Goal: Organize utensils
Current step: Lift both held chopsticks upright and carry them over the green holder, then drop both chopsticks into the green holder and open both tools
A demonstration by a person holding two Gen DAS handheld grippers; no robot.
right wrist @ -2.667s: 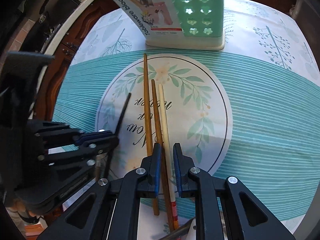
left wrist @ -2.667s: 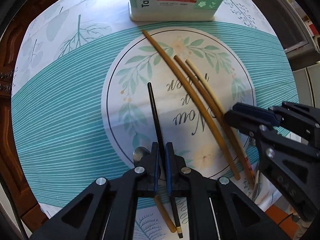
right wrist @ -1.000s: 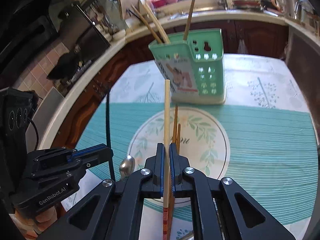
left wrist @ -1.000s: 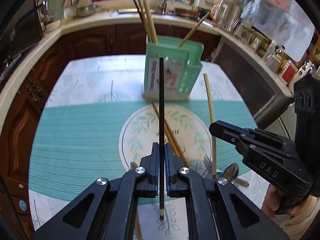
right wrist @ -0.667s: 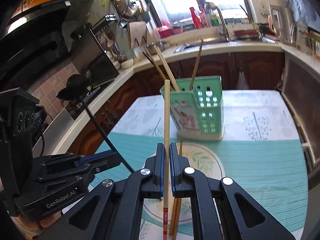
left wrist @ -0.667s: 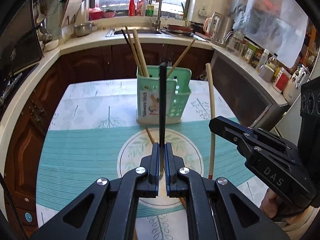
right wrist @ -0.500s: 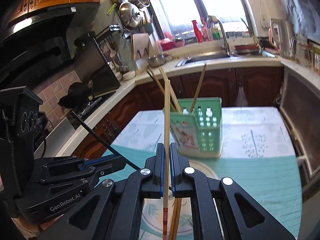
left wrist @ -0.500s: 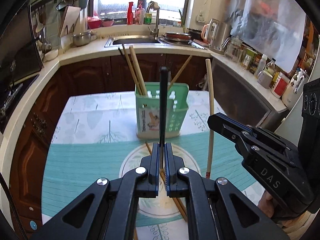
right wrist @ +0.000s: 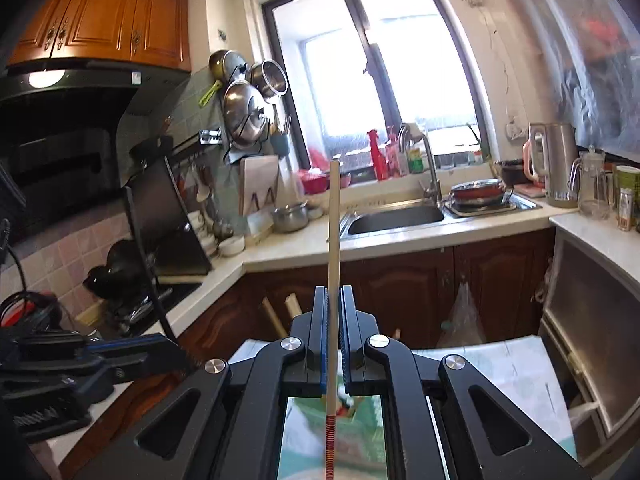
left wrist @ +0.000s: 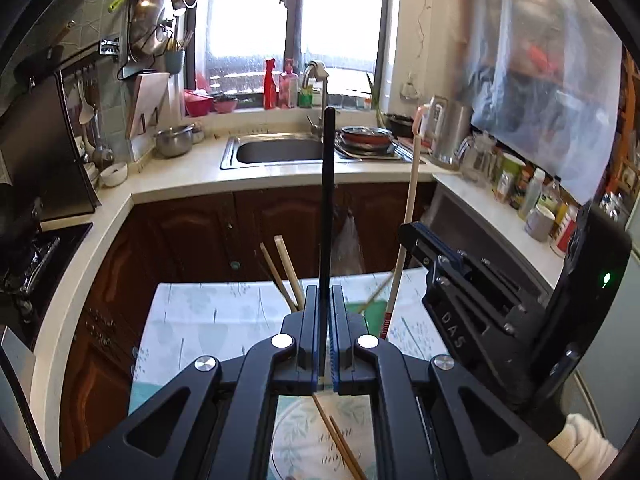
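My left gripper [left wrist: 323, 304] is shut on a black chopstick [left wrist: 327, 200] and holds it upright, high above the table. My right gripper [right wrist: 332, 308] is shut on a pale cream chopstick [right wrist: 334, 232] with a red-striped lower end, also upright. In the left wrist view the right gripper [left wrist: 416, 236] stands to the right with the cream chopstick [left wrist: 408, 216]. The green utensil holder [left wrist: 374, 308] is mostly hidden behind my fingers; several wooden chopsticks [left wrist: 286, 272] stick out of it. Two brown chopsticks [left wrist: 340, 444] lie on the table mat below.
The table with a leaf-print cloth [left wrist: 208, 316] lies below. Behind it run dark wood cabinets [left wrist: 192, 236], a white counter with a sink [left wrist: 280, 152], a kettle [right wrist: 554, 168] and hanging pots [right wrist: 244, 108]. The left gripper [right wrist: 92, 354] shows at the right wrist view's left edge.
Both grippers took a chopstick off the mat, rose and tilted up. The holder has dropped from mid-view to behind the fingers; the kitchen now fills the views.
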